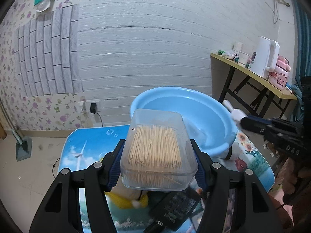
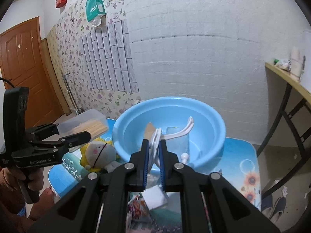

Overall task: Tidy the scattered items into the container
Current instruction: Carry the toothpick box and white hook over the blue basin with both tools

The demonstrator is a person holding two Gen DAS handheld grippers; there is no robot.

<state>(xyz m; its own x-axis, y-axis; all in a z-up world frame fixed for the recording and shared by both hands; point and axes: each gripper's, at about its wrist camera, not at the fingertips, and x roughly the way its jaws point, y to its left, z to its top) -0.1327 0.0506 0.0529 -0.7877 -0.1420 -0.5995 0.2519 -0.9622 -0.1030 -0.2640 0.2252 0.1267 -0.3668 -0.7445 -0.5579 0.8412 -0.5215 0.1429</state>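
The left tool holds a clear box of toothpicks between its fingers, raised above the counter, just beside the blue basin. The right tool is narrow, clamped on a white hook over the basin's near rim. A plush doll lies on the counter by the basin.
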